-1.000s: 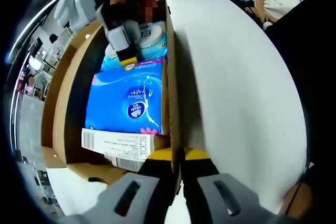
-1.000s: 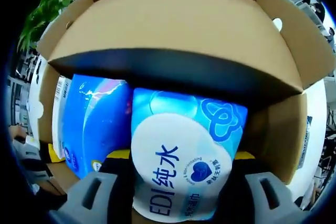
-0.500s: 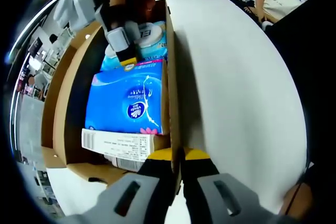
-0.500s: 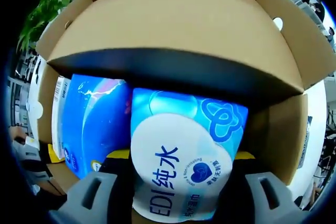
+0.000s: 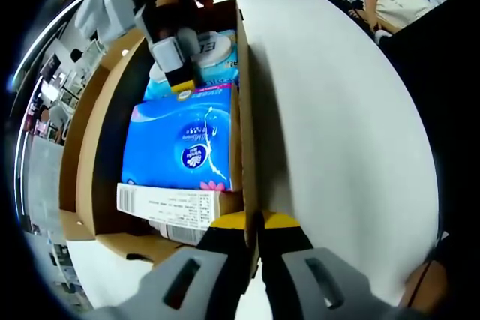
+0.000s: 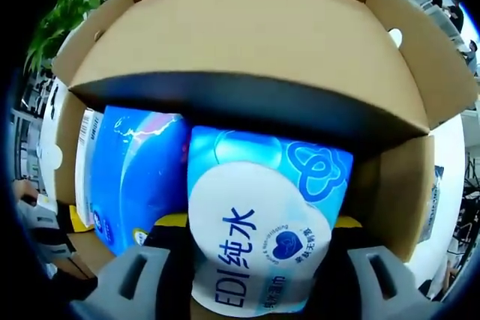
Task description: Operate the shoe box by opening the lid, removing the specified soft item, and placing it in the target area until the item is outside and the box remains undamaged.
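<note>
The wet-wipe pack (image 6: 259,241), pale blue with a white heart-shaped label, is seen in the right gripper view lying inside the shoe box (image 6: 247,31), its near end lodged between the two jaws of the right gripper (image 6: 255,275). The jaws are spread to either side of the pack, at about 7 and 5 o'clock, with their yellow-edged pads set against its flanks, so the pack is pinched by them. Just beside the pack, at 9 o'clock, a deep blue tissue pack (image 6: 135,181) is found, touching it along one side. Above both, toward 12 o'clock, the box's brown lid is held raised, with a dark inner wall beneath it.

In the left gripper view, the wet-wipe pack (image 5: 217,54) is seen at the far end of the shoe box (image 5: 247,133), near 12 o'clock, with the right gripper (image 5: 176,65) reaching down onto it. The tissue pack (image 5: 184,140) is laid in the middle of the box, and a white barcode label (image 5: 169,211) is seen at the near end. The box's side wall is clamped between the closed jaws of the left gripper (image 5: 255,234) at 6 o'clock. The box is set on a white table (image 5: 345,133).
</note>
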Tool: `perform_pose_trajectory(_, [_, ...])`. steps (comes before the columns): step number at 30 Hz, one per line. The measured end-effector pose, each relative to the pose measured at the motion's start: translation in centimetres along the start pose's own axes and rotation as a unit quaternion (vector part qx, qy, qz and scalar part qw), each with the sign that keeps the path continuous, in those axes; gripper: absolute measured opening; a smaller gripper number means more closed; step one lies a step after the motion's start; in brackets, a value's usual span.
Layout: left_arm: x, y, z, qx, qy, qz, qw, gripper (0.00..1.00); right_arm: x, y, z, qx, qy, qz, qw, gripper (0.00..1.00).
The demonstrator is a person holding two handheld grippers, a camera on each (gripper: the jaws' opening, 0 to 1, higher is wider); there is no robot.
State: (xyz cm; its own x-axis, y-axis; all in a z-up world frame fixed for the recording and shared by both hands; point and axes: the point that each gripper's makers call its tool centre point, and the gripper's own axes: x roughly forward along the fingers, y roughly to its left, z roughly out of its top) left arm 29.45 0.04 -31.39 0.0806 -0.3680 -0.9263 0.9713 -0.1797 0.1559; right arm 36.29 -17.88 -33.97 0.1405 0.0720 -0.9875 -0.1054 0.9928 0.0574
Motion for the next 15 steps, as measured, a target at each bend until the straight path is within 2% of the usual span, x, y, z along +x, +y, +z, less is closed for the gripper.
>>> perform_pose_trajectory(12, [0.0, 0.1, 0.0, 0.000, -0.002, 0.000, 1.0000, 0.03, -1.1, -0.1, 0.3, -0.020, -0.007, -0.010, 0.9997, 0.63])
perform_pose_trajectory(13, [0.0, 0.1, 0.1, -0.001, -0.002, 0.000, 1.0000, 0.03, -1.1, 0.0, 0.7, -0.044, -0.021, -0.006, 0.9988, 0.63])
perform_pose_trajectory(14, [0.0, 0.1, 0.1, -0.001, -0.002, 0.000, 1.0000, 0.03, -1.4, -0.1, 0.4, -0.029, -0.017, -0.009, 0.9994, 0.63])
perform_pose_trajectory(15, [0.0, 0.1, 0.1, -0.002, -0.002, 0.001, 1.0000, 0.03, -1.5, -0.2, 0.6, -0.036, -0.021, -0.011, 0.9991, 0.62])
